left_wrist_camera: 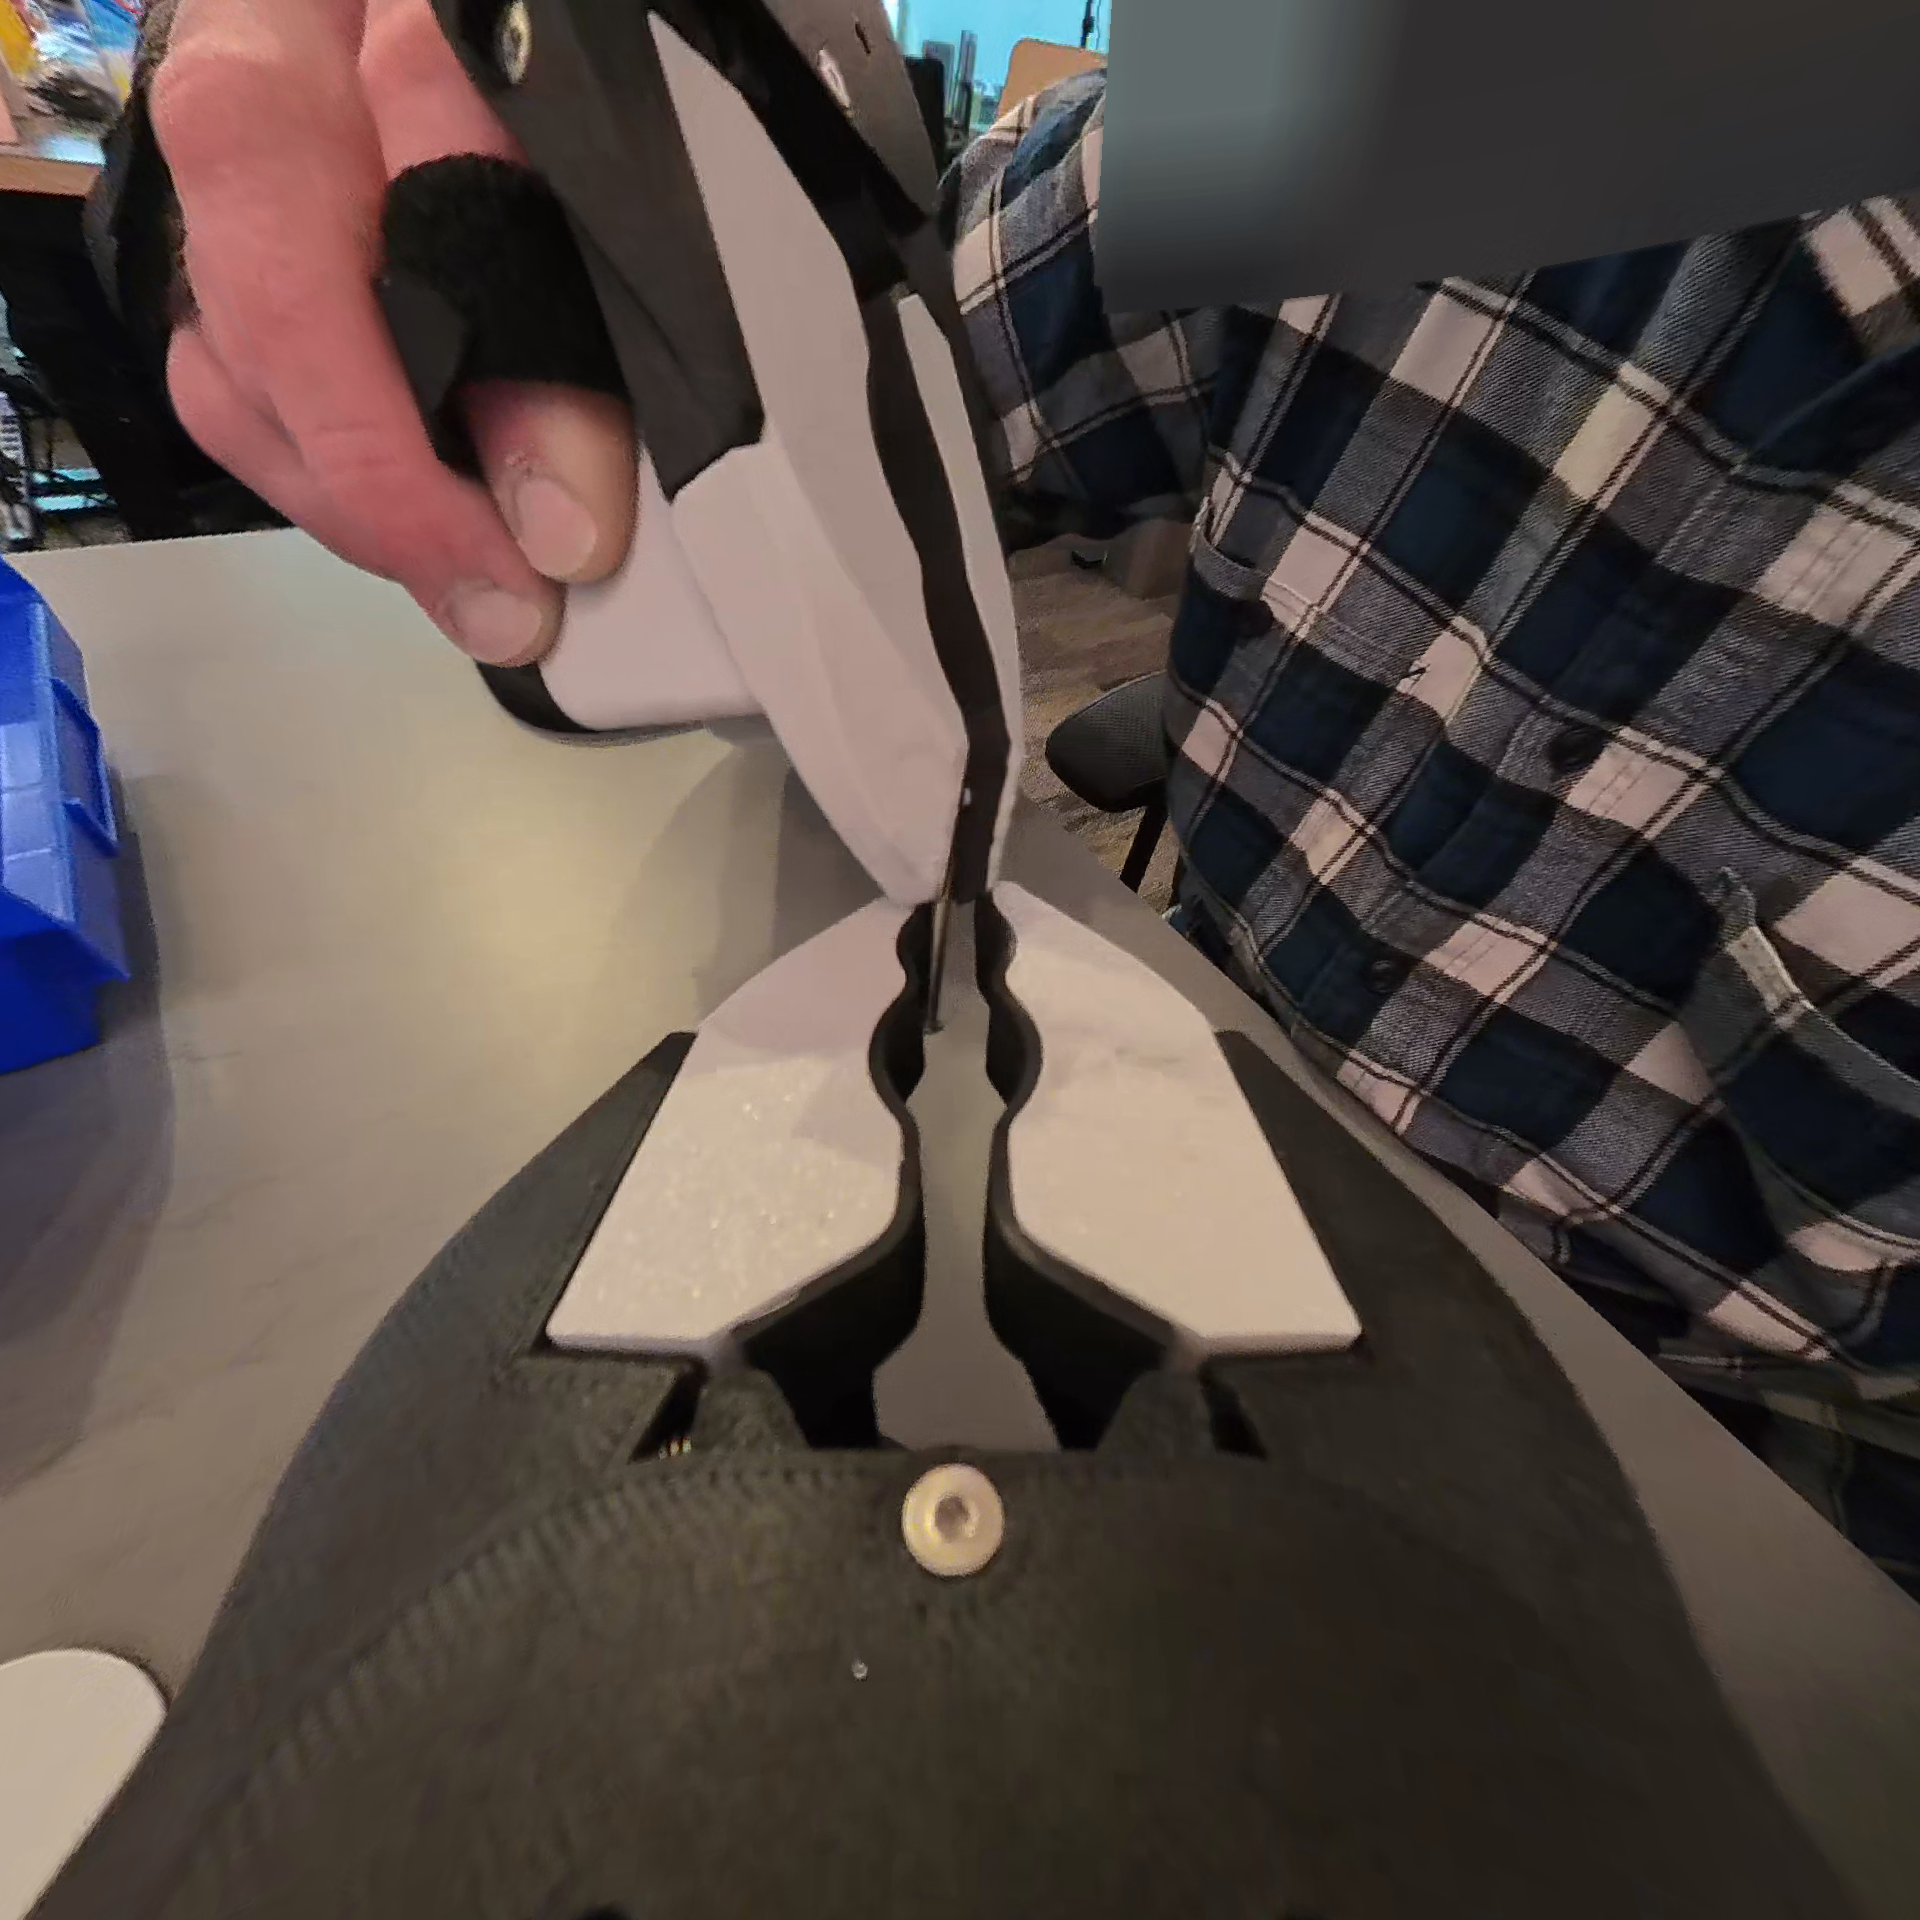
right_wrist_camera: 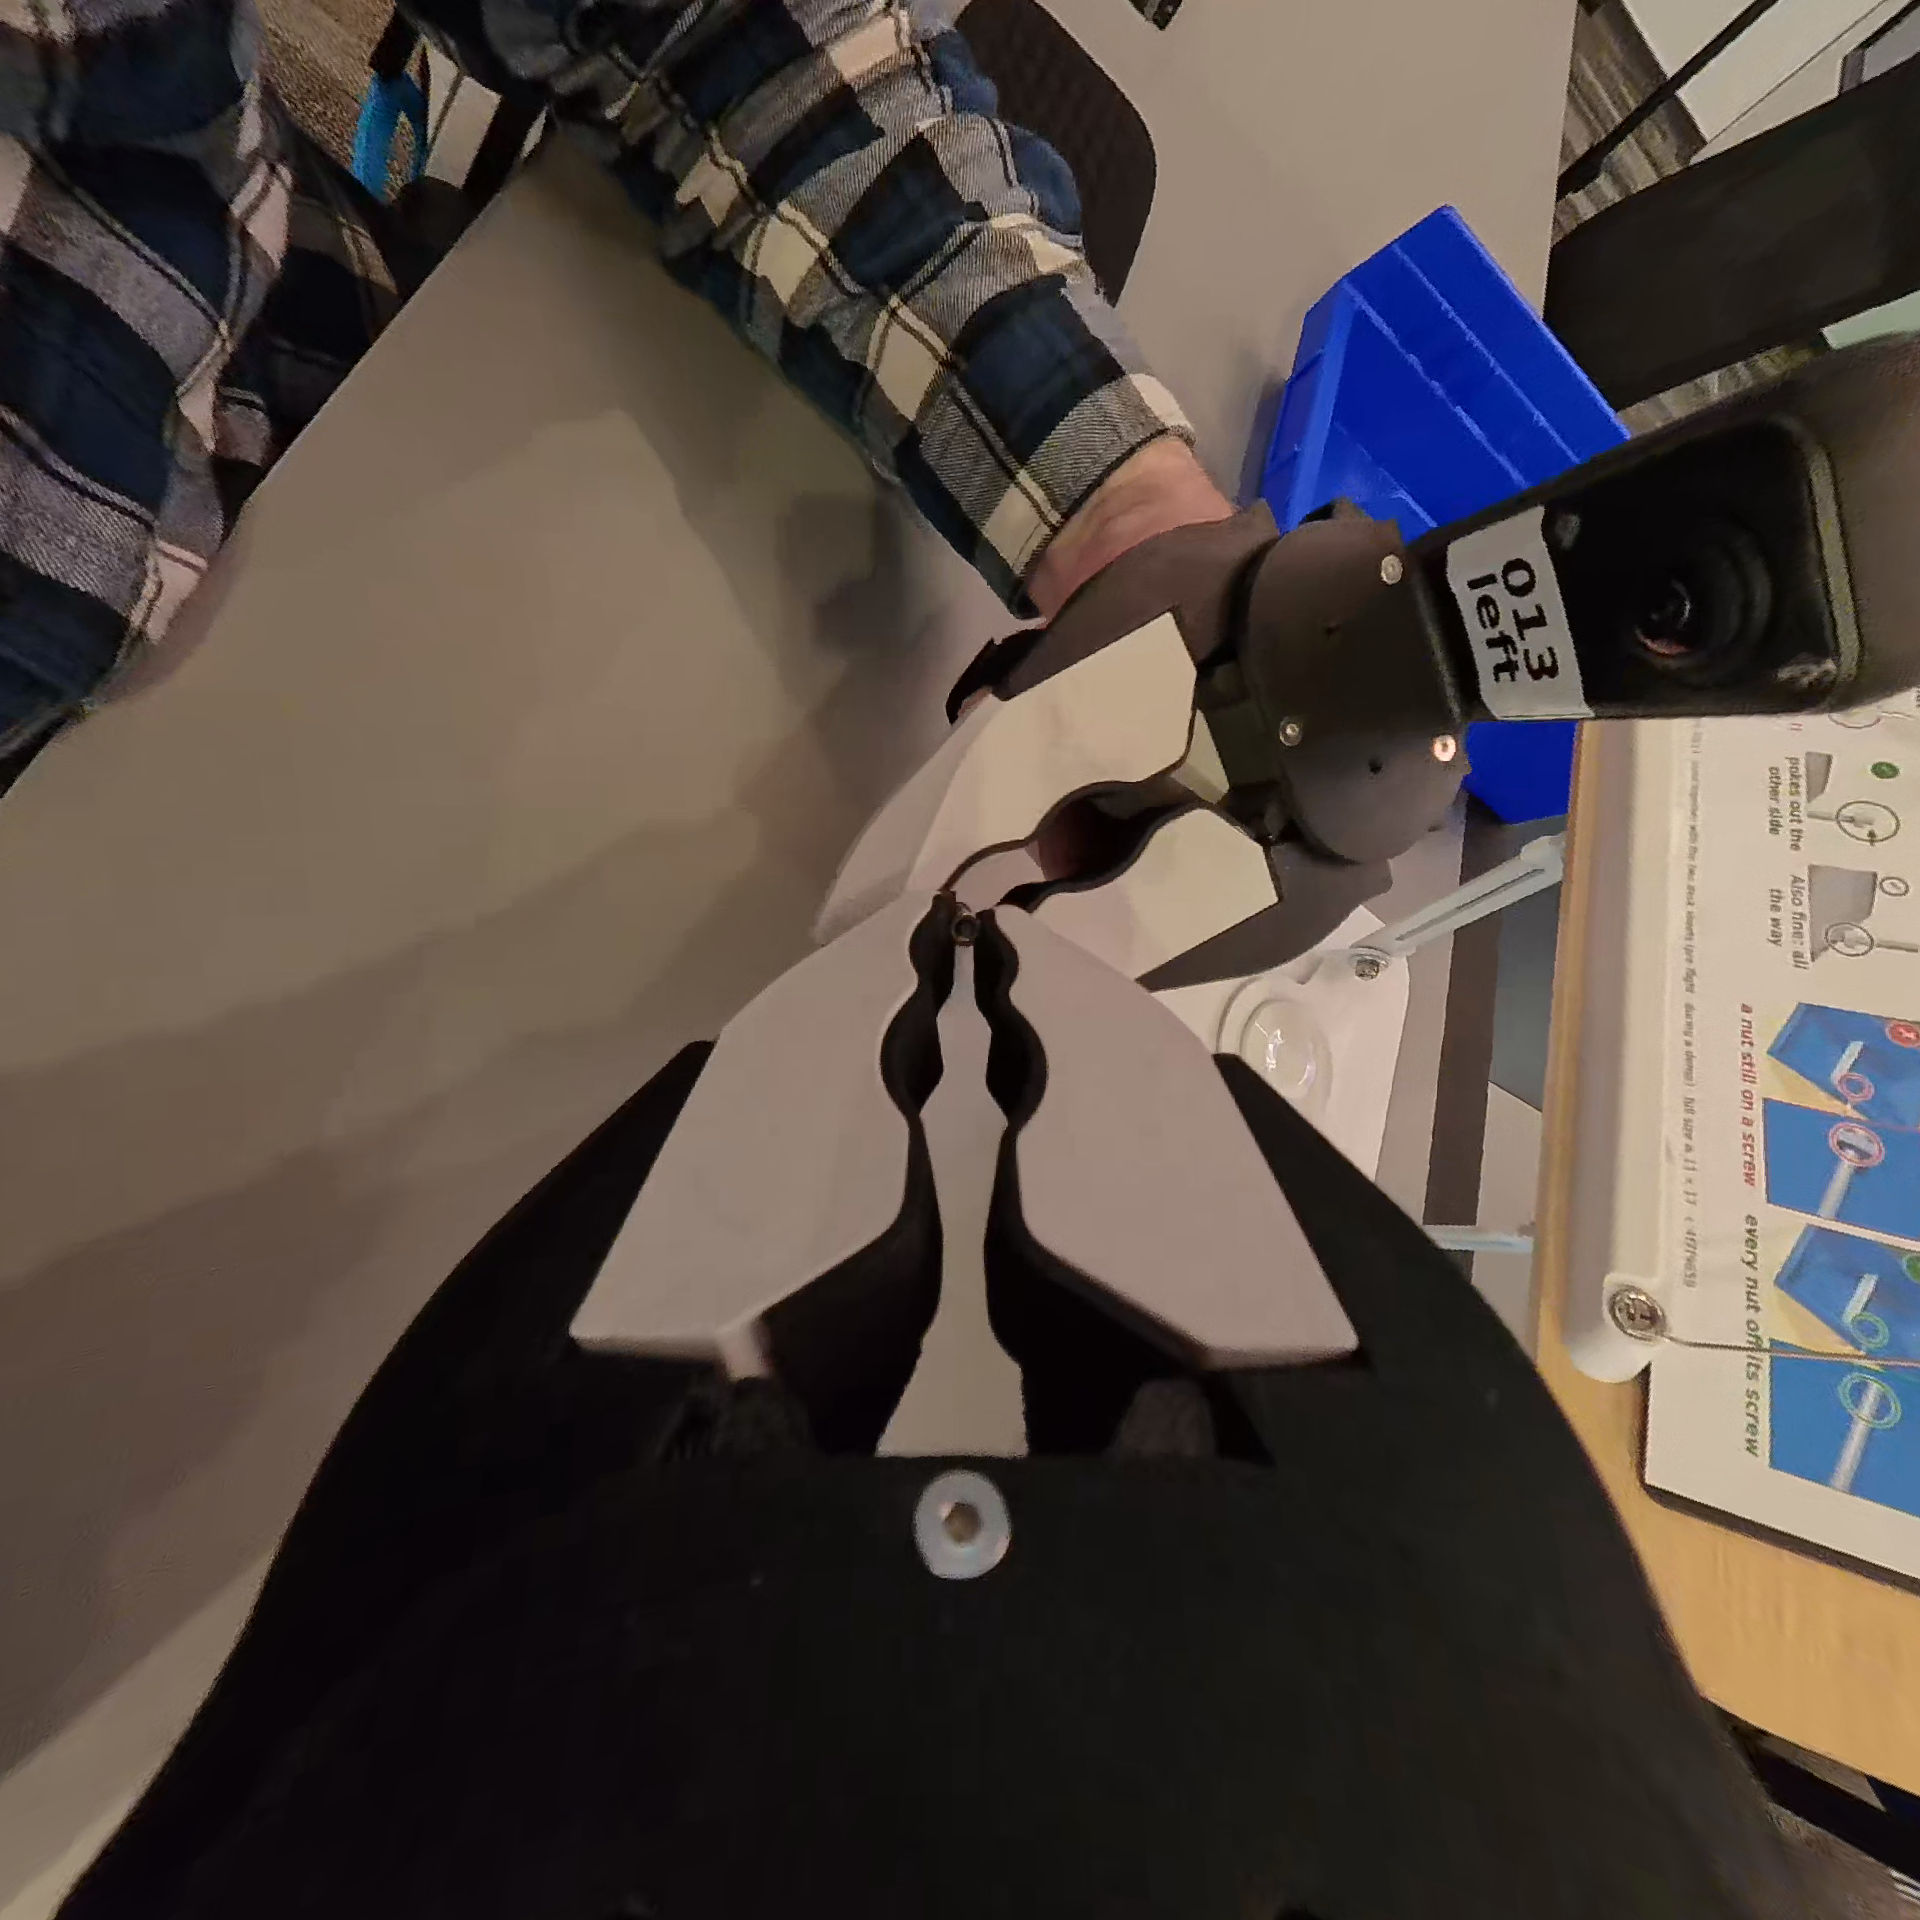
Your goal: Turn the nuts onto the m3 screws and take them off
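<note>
two grippers meet over the grey table (left_wrist_camera: pixel 312 935): right gripper (right_wrist_camera: pixel 961 925) pinching a thin dark metal screw (left_wrist_camera: pixel 938 966), left gripper (left_wrist_camera: pixel 951 914) jaws slightly spread around its shank.

Matt grey table (left_wrist_camera: pixel 364 935), glossy blue plastic bin (right_wrist_camera: pixel 1434 384) (ribbed), woven plaid shirt (left_wrist_camera: pixel 1558 727).

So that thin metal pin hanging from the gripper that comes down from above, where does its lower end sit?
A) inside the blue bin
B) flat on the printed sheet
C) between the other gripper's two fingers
C: in the left wrist view the pin hangs from the right gripper into the gap between the left gripper's fingers, away from the blue bin.
</note>
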Demonstrator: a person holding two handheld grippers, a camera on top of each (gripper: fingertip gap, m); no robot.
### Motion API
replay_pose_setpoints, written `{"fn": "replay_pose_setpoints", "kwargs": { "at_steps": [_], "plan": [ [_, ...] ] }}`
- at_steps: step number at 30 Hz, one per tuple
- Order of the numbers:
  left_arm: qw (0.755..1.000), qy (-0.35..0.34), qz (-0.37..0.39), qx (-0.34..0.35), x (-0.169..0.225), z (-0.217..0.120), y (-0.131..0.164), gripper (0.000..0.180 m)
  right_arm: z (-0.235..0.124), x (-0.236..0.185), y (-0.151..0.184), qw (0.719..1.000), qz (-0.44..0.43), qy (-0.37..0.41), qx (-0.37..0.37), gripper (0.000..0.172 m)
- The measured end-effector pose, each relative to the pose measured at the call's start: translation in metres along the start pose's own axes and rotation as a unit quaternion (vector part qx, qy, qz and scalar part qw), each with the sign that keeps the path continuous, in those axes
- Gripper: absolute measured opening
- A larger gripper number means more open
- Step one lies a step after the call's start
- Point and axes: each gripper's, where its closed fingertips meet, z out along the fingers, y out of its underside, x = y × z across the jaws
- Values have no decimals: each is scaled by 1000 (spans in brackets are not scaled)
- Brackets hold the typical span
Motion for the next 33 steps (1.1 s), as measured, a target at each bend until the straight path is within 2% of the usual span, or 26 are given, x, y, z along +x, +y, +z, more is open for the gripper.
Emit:
{"fn": "replay_pose_setpoints", "kwargs": {
  "at_steps": [1, 4, 9, 13, 17, 20, 24, 29, 33],
  "plan": [
    [1000, -3, 1, -3, 0, 1, 0, 8, 0, 1, 1, 1000, 2, 2, -1, 5],
    [1000, -24, 13, -14, -4, 2, 1, 14, -1, 4, 3, 1000, 13, 11, -1, 6],
    [990, -115, 61, -56, -22, 0, 1, 24, -7, 12, 10, 998, 54, 39, 5, 5],
    [979, -168, 89, -79, -32, -3, 0, 26, -14, 18, 11, 995, 79, 59, 24, 5],
    [974, -191, 95, -70, -37, -4, -5, 25, -20, 21, 11, 993, 91, 72, 34, 5],
    [961, -243, 112, -65, -48, -11, -12, 23, -24, 25, 12, 989, 115, 87, 44, 5],
    [934, -318, 148, -71, -61, -22, -20, 18, -29, 32, 18, 977, 169, 112, 71, 5],
    [859, -444, 223, -126, -81, -36, -24, 17, -34, 40, 25, 952, 246, 145, 111, 5],
    [817, -486, 263, -164, -86, -38, -23, 14, -38, 46, 29, 931, 293, 171, 131, 5]
  ]
}}
